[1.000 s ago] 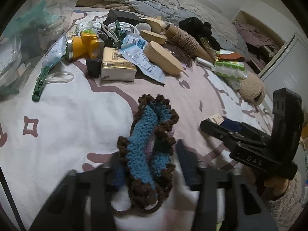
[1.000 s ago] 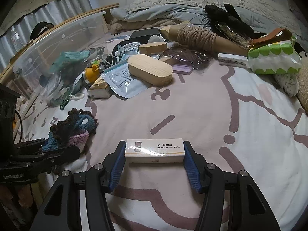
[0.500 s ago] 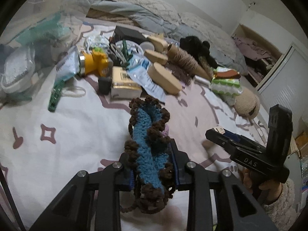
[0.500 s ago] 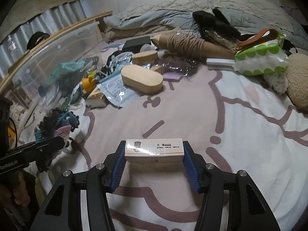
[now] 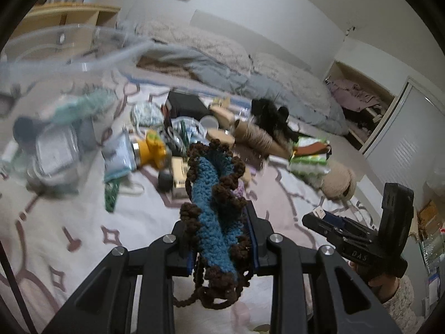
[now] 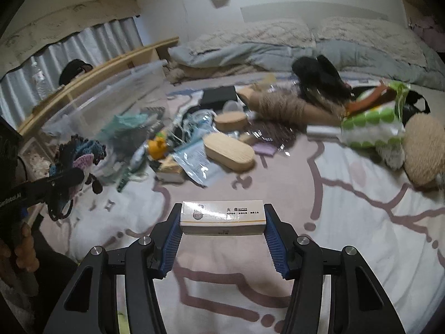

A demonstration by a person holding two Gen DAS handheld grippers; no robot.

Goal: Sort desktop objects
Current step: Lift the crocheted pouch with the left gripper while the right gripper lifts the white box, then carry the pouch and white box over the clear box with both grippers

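My left gripper (image 5: 219, 222) is shut on a blue crocheted piece with brown edging (image 5: 211, 208), held upright above the pink-patterned bedsheet (image 5: 83, 222). In the right wrist view the same crocheted piece (image 6: 80, 153) hangs at the far left, pinched in the left gripper (image 6: 64, 179). A white matchbox (image 6: 222, 221) sits lengthwise between the blue pads of my right gripper (image 6: 222, 213), which is shut on it and raised off the sheet. The right gripper (image 5: 314, 218) also shows at the lower right of the left wrist view, held by a hand (image 5: 383, 286).
A clear plastic bin (image 6: 97, 97) with items inside stands at the left. Beyond lies a pile: a yellow gadget (image 5: 150, 150), wooden oval box (image 6: 228, 153), twine cone (image 6: 278, 108), green-dotted bag (image 6: 372, 128), straw hat (image 6: 422, 150). Pillows and a duvet (image 6: 250, 50) line the back.
The left jaws closed on the crocheted piece and lifted it off the sheet. The right gripper rose too, with the matchbox still in it. Both views now look further up the room.
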